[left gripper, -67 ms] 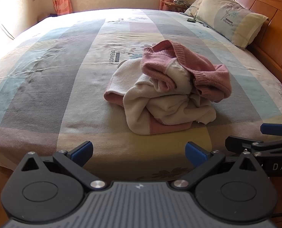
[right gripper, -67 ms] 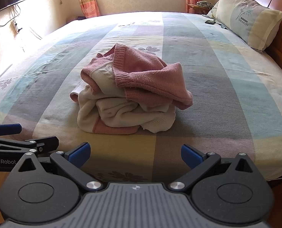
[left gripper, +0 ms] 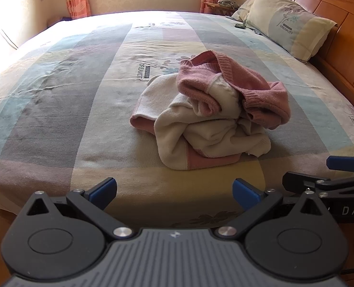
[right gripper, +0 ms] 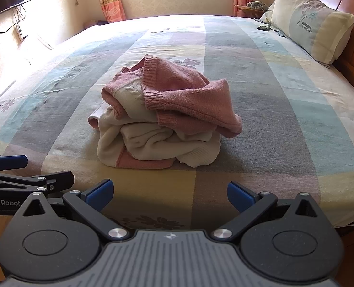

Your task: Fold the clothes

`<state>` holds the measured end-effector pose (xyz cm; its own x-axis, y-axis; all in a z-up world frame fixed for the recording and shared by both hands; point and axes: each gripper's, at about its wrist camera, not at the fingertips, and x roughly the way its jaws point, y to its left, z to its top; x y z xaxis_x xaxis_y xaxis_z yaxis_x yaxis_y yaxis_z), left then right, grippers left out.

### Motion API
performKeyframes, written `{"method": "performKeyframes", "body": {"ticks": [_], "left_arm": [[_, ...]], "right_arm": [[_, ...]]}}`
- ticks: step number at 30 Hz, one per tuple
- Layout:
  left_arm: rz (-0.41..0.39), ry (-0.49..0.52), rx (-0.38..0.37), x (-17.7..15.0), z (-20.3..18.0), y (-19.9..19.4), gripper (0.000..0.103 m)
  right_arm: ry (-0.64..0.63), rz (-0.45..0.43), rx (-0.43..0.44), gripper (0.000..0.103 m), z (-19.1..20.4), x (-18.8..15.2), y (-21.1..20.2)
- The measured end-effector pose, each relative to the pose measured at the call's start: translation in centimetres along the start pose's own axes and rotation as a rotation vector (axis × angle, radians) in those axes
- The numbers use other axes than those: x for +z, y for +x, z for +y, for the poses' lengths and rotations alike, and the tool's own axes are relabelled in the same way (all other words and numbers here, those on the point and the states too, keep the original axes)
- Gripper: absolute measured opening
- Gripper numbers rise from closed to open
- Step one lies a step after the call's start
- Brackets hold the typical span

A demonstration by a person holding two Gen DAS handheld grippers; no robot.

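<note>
pink-and-cream sweater (left gripper: 210, 110) heaped in a crumpled bundle, no flat folds showing

we see it bunched on the patchwork bedsheet (left gripper: 57, 110) at 12 o'clock of both tools, near the bed's front edge; our left gripper (left gripper: 174, 190) and right gripper (right gripper: 168, 192) hang short of it, jaws spread and holding nothing, so as it lies, we judge the spreading and folding are left.

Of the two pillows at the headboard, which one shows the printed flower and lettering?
The large cream-and-blue pillow in front; the smaller pale pillow behind it is mostly hidden, with no print visible.
</note>
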<state>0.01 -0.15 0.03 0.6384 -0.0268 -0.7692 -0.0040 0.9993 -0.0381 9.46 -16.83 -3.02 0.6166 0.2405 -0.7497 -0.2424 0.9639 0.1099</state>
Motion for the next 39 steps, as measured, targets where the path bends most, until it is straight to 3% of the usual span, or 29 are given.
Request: {"method": "performKeyframes", "body": {"ticks": [39], "left_arm": [[0.006,-0.002,-0.010,-0.32,-0.01,0.51,0.102]], "right_arm": [[0.007,0.000,0.003,0.103,-0.15,0.02,0.09]]}}
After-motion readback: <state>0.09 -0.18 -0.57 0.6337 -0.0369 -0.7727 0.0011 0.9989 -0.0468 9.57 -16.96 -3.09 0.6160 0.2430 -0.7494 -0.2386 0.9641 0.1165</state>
